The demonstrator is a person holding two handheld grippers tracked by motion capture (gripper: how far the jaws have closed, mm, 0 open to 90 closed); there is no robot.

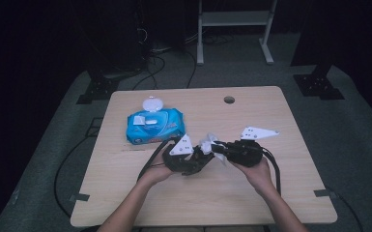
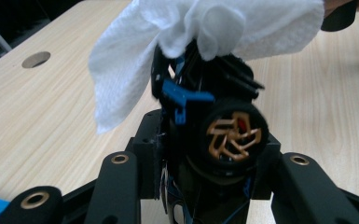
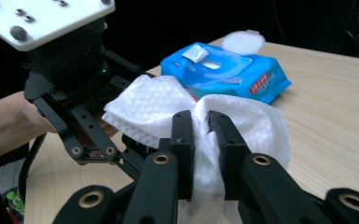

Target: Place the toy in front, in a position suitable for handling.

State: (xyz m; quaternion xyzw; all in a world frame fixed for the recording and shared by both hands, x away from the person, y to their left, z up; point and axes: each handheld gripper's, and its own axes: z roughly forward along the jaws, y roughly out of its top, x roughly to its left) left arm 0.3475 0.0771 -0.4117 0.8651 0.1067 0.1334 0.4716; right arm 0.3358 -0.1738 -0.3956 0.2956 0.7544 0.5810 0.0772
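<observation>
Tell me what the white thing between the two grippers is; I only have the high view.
Observer: A wipe, pinched between the fingers of the right gripper.
Operator: Is the left gripper holding anything?
Observer: Yes. The left gripper grips a black device, and the wipe drapes over its top.
Operator: Any detail on that device?
Observer: A gold spoked disc sits on its round end, and a blue clip on its side.
</observation>
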